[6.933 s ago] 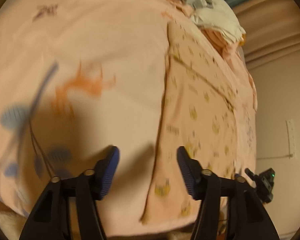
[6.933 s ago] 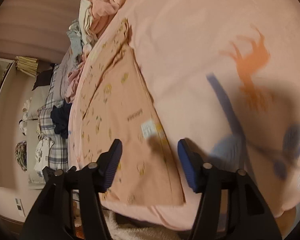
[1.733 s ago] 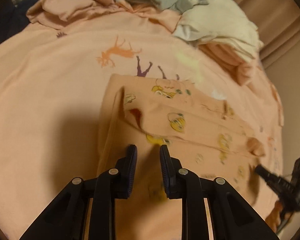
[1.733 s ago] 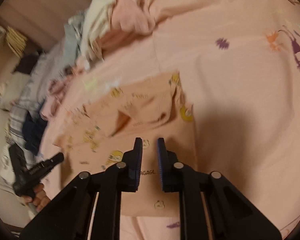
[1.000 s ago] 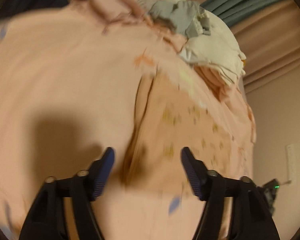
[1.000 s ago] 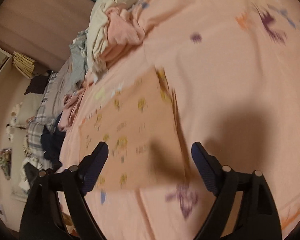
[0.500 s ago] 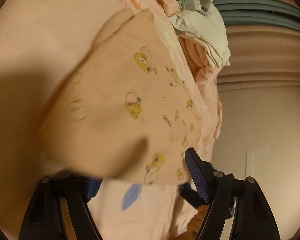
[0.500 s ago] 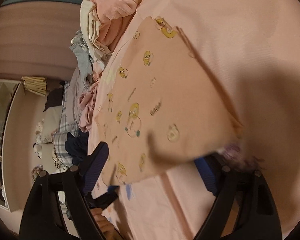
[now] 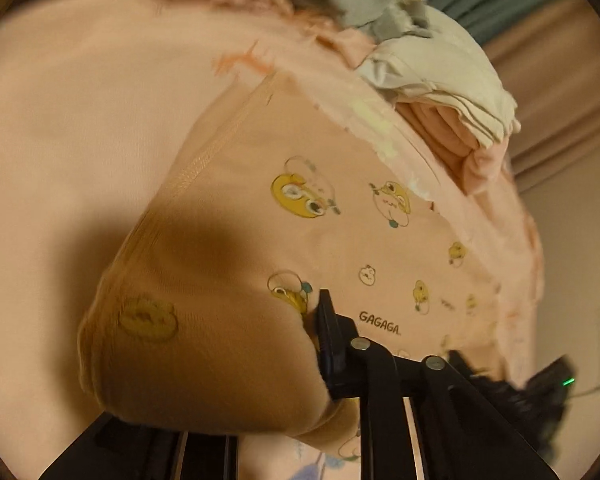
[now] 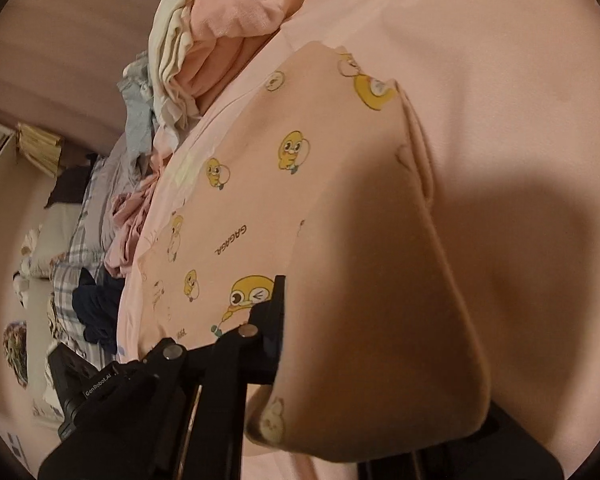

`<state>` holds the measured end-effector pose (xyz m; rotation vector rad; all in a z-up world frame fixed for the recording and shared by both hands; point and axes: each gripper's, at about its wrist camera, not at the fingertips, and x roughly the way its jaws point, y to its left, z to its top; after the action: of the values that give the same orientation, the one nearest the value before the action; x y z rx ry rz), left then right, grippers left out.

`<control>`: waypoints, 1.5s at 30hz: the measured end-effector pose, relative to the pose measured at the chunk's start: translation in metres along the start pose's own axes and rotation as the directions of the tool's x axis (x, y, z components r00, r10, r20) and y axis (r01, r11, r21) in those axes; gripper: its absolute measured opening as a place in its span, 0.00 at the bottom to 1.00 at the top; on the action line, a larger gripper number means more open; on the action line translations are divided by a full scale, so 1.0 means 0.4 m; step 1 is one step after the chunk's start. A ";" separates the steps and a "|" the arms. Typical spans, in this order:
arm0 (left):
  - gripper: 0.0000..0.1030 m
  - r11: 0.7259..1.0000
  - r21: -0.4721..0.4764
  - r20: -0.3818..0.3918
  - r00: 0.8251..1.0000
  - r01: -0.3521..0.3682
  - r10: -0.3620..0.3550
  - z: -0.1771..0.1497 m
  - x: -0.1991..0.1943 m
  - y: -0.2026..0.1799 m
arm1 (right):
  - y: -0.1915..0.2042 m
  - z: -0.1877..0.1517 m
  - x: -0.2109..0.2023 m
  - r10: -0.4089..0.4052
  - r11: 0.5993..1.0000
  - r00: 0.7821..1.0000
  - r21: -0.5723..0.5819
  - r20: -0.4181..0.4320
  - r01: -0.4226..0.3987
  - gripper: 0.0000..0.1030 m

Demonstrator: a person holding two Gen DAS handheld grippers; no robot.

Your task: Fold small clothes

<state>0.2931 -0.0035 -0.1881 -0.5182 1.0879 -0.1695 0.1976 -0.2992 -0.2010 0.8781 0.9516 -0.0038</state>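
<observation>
Both corners of the near hem are now pinched where, half a second ago, my jaws gaped wide over the cloth. My left hand-held gripper point(image 9: 316, 344) has closed on the peach garment point(image 9: 340, 208): only one finger point(image 9: 328, 344) shows, at 5 o'clock in its view, and cloth drapes over the other. The folded piece, which lay flat on the bed a second ago, now bulges up toward the lens at 7 o'clock. I take that to mean the next fold is starting, with the near edge to be carried away from me over the printed ducks.

Its stitched side edge runs from 7 up to 12 o'clock, with bare pink bed sheet point(image 9: 80, 112) beyond it; that side is open for a swing. At 1 o'clock the pile of folded clothes point(image 9: 440, 76) sits just beside the garment's far edge, so a fold carried too far could nudge it.

My right hand-held gripper point(image 10: 284, 332) likewise grips the garment point(image 10: 300, 152); one finger point(image 10: 274, 332) shows at 6 o'clock, the other buried under the lifted cloth. Here the stack point(image 10: 204, 28) lies at 11 o'clock, close to the far hem, while the sheet point(image 10: 520, 80) from 1 to 4 o'clock gives free room. Loose laundry point(image 10: 96, 308) crowds 9 o'clock, well apart.
</observation>
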 end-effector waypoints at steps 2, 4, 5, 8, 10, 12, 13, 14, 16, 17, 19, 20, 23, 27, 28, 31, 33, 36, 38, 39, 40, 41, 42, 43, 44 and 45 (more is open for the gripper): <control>0.11 0.999 0.046 0.051 0.998 -0.028 0.026 -0.011 -0.035 -0.015 | 0.006 -0.004 -0.036 0.037 0.999 0.999 -0.011 0.008 -0.037 0.08; 0.07 0.995 0.088 0.094 0.995 -0.036 0.027 -0.025 -0.096 -0.020 | 0.015 -0.016 -0.092 0.126 0.992 0.992 -0.016 0.025 -0.126 0.07; 0.06 0.996 0.092 0.095 0.995 -0.021 0.012 -0.029 -0.111 -0.016 | 0.021 -0.024 -0.120 0.153 0.988 0.988 -0.027 0.023 -0.152 0.07; 0.06 0.995 0.089 0.083 0.995 0.053 -0.060 -0.055 -0.169 0.010 | 0.037 -0.066 -0.196 0.143 0.987 0.989 -0.080 0.040 -0.139 0.07; 0.06 0.994 0.063 0.055 0.994 0.087 -0.090 -0.078 -0.187 0.035 | 0.030 -0.105 -0.229 0.152 0.984 0.988 -0.098 0.038 -0.148 0.07; 0.06 0.994 0.058 0.039 0.994 0.096 -0.098 -0.098 -0.187 0.043 | 0.010 -0.148 -0.246 0.141 0.984 0.990 -0.108 0.015 -0.139 0.07; 0.06 0.994 0.071 0.012 0.996 0.082 -0.083 -0.118 -0.180 0.051 | -0.001 -0.164 -0.247 0.119 0.988 0.993 -0.099 0.012 -0.117 0.07; 0.06 0.995 0.065 -0.010 0.997 0.081 -0.081 -0.140 -0.183 0.063 | -0.029 -0.192 -0.249 0.096 0.993 0.995 -0.073 0.000 -0.096 0.07; 0.05 0.993 0.060 -0.044 0.995 0.097 -0.094 -0.172 -0.188 0.065 | -0.043 -0.203 -0.254 0.094 0.994 0.996 -0.059 -0.006 -0.094 0.07; 0.05 0.994 0.061 -0.040 0.995 0.093 -0.090 -0.189 -0.200 0.072 | -0.068 -0.223 -0.268 0.089 0.995 0.996 -0.040 -0.003 -0.089 0.06; 0.05 0.994 0.093 -0.008 0.998 0.061 -0.061 -0.213 -0.225 0.074 | -0.090 -0.246 -0.296 0.083 0.996 0.996 -0.021 0.016 -0.083 0.06; 0.05 0.993 0.107 0.001 0.998 0.055 -0.056 -0.220 -0.234 0.073 | -0.100 -0.255 -0.312 0.075 0.997 0.997 -0.021 0.028 -0.075 0.06; 0.05 0.994 0.092 -0.026 0.998 0.055 -0.052 -0.223 -0.223 0.091 | -0.108 -0.266 -0.333 -0.029 0.999 0.998 -0.031 0.049 0.031 0.07; 0.05 0.998 -0.005 -0.118 0.991 0.066 -0.066 -0.222 -0.171 0.145 | -0.096 -0.275 -0.341 -0.080 0.996 0.996 -0.043 0.048 0.082 0.10; 0.07 0.996 -0.033 -0.124 0.988 0.085 -0.088 -0.223 -0.168 0.154 | -0.090 -0.280 -0.345 -0.095 0.994 0.994 -0.054 0.061 0.099 0.10; 0.32 0.967 -0.141 -0.113 0.967 0.210 -0.227 -0.209 -0.161 0.184 | -0.081 -0.296 -0.347 -0.122 0.989 0.991 -0.075 0.059 0.127 0.11; 0.47 0.931 -0.211 -0.098 0.941 0.298 -0.324 -0.188 -0.151 0.199 | -0.078 -0.304 -0.344 -0.139 0.986 0.989 -0.085 0.049 0.143 0.11; 0.53 0.923 -0.243 -0.078 0.942 0.298 -0.325 -0.155 -0.130 0.208 | -0.085 -0.312 -0.347 -0.146 0.985 0.989 -0.083 0.036 0.149 0.11; 0.53 0.910 -0.270 -0.081 0.934 0.315 -0.347 -0.136 -0.106 0.207 | -0.091 -0.309 -0.349 -0.135 0.988 0.991 -0.069 0.026 0.136 0.12; 0.53 0.903 -0.287 -0.066 0.934 0.320 -0.352 -0.127 -0.097 0.202 | -0.092 -0.310 -0.350 -0.129 0.989 0.991 -0.065 0.026 0.130 0.12; 0.53 0.900 -0.291 -0.054 0.934 0.324 -0.354 -0.121 -0.090 0.197 | -0.093 -0.310 -0.349 -0.128 0.990 0.991 -0.063 0.026 0.129 0.12; 0.53 0.901 -0.287 -0.047 0.934 0.326 -0.354 -0.113 -0.080 0.192 | -0.094 -0.306 -0.343 -0.130 0.989 0.991 -0.060 0.025 0.132 0.12; 0.52 0.912 -0.268 -0.058 0.940 0.309 -0.335 -0.104 -0.064 0.172 | -0.094 -0.315 -0.344 -0.132 0.989 0.991 -0.059 0.025 0.134 0.12; 0.37 0.922 -0.252 -0.063 0.945 0.296 -0.321 -0.101 -0.056 0.160 | -0.094 -0.315 -0.336 -0.134 0.989 0.991 -0.057 0.021 0.135 0.12; 0.18 0.943 -0.221 -0.073 0.960 0.249 -0.270 -0.099 -0.044 0.143 | -0.095 -0.318 -0.332 -0.135 0.989 0.991 -0.055 0.017 0.136 0.12; 0.17 0.960 -0.201 -0.080 0.973 0.198 -0.217 -0.104 -0.040 0.138 | -0.094 -0.319 -0.324 -0.135 0.989 0.991 -0.053 0.012 0.135 0.12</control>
<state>0.2426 0.0373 -0.2166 -0.8055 1.1539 -0.2793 0.0152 -0.2875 -0.1683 0.7620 0.9976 -0.0976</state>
